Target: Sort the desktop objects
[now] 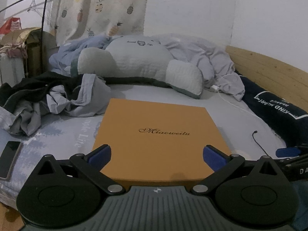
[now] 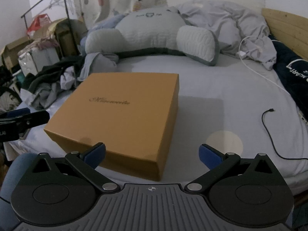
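Beside box point(image 2: 119, 115): clothes point(image 2: 50, 84), cable point(image 2: 269, 132).

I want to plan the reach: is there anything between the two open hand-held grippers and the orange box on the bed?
Nothing visible. The left hand-held gripper already frames the orange box with open jaws. The right hand-held gripper is open at its near corner. The black cable lies apart, to the right.

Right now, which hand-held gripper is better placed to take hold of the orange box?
Left, probably. The left hand-held gripper is open and squarely facing the orange box, its fingers over the near edge. The right hand-held gripper is open too, but offset toward the box's right corner.
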{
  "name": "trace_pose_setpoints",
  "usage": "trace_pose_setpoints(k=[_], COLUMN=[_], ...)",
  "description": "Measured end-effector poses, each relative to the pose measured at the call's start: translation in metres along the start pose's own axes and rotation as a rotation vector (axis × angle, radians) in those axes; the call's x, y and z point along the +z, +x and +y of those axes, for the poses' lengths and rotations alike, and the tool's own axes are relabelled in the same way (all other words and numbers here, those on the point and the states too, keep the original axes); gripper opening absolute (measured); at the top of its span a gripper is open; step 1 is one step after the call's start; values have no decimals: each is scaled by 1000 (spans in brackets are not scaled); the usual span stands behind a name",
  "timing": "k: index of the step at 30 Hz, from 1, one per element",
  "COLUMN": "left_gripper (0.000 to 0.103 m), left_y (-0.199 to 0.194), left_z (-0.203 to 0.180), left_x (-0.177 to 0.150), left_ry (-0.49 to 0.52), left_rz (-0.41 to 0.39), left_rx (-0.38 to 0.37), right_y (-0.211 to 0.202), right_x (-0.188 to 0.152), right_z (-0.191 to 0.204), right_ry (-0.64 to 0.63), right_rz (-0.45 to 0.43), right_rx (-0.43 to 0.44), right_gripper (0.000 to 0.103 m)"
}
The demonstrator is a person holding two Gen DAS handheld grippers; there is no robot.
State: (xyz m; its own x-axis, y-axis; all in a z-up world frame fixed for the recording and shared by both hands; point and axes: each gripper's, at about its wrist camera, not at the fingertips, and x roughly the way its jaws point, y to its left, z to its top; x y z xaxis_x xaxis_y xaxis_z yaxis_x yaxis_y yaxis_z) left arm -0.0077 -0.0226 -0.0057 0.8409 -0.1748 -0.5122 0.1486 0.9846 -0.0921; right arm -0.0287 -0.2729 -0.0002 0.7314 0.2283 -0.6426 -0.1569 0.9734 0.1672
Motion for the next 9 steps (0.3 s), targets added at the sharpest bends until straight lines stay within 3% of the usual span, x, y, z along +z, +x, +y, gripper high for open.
trace_pose_setpoints(k=[9], left_gripper=[103], left_y=[1], left_z=[-1], left_x=[0], left_ry=[6], left_rz=[-2], left_rx=[10], right_y=[0], right_x=[0], right_z=[-3], right_ry=[4], right_rz=[9], right_rx=[-3], right_gripper=[103])
